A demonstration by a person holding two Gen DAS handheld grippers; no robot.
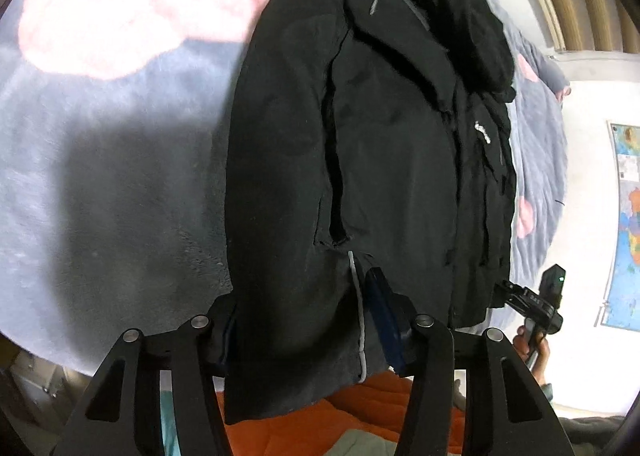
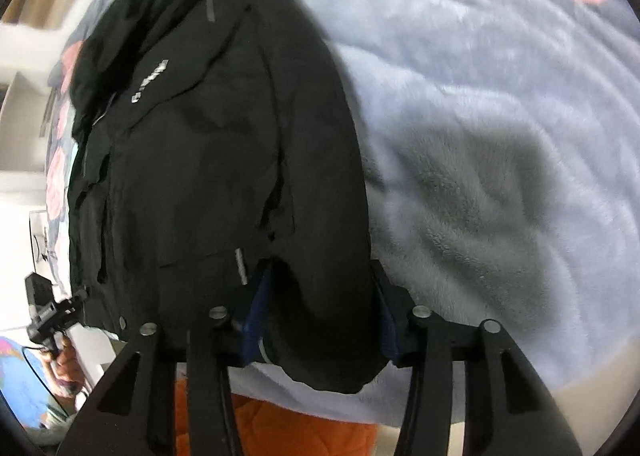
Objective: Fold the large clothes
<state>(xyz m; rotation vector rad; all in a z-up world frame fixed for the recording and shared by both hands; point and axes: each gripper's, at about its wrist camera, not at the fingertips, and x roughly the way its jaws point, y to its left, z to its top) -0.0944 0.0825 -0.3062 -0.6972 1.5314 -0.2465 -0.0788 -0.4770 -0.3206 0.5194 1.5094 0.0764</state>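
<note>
The big black padded jacket (image 1: 384, 159) lies on the soft grey fleece blanket with pink spots (image 1: 120, 175). Its long side runs from 6 o'clock up to 12 o'clock, with the hood end far away at 12 and the bottom hem near, at 6. The left gripper (image 1: 312, 332) has the hem's left corner between its fingers, squeezing it. The right gripper (image 2: 320, 328) squeezes the hem's other corner. An orange quilt (image 2: 272, 428) shows below.

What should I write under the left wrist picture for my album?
Left gripper pinching the hem of a black jacket over a fluffy grey blanket.
</note>
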